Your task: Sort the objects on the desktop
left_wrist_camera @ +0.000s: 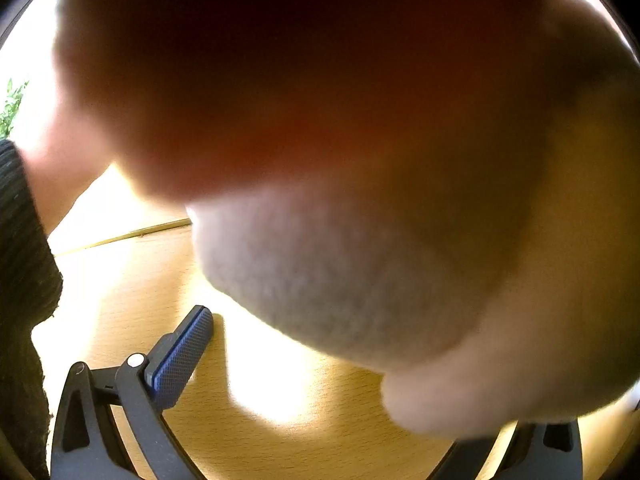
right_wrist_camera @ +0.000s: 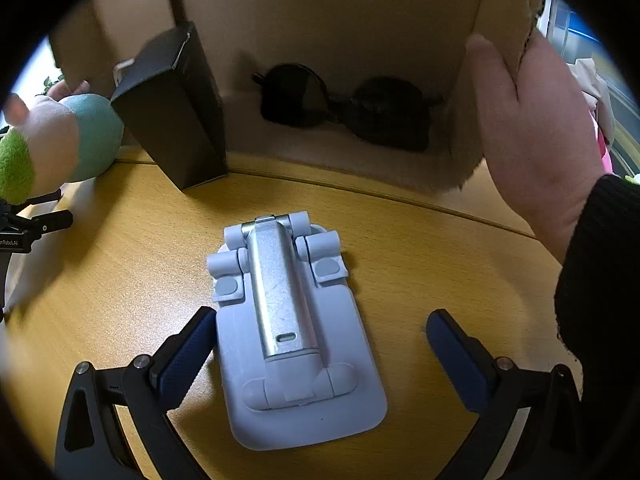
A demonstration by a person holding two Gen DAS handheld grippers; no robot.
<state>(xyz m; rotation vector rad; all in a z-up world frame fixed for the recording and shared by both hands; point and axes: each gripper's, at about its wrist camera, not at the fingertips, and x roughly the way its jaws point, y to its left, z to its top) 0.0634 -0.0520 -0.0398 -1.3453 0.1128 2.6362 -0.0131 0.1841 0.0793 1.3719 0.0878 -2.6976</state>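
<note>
Straddling a folded grey phone stand (right_wrist_camera: 296, 344) at the lower centre of the right wrist view, the right gripper (right_wrist_camera: 320, 340) has its blue-padded fingers spread wide, one on each side of the stand, the left pad just beside its edge and the right pad clearly apart from it. The stand lies flat on the wooden table (right_wrist_camera: 420, 260). Beyond it, in the upper half of the frame, an open cardboard box (right_wrist_camera: 320, 20) lies on its side with black sunglasses (right_wrist_camera: 348, 104) inside. A black carton (right_wrist_camera: 176, 108) stands tilted against the box at the upper left. A hand (right_wrist_camera: 536, 128) in a dark sleeve grips the box wall at the upper right. At the left edge, a plush toy (right_wrist_camera: 60, 140) in green, pink and teal sits above dark gripper parts. In the left wrist view, the left gripper (left_wrist_camera: 340, 360) shows one blue pad at the lower left; a blurred plush mass (left_wrist_camera: 320, 160) fills the frame and hides the other finger, so its state cannot be determined.
</note>
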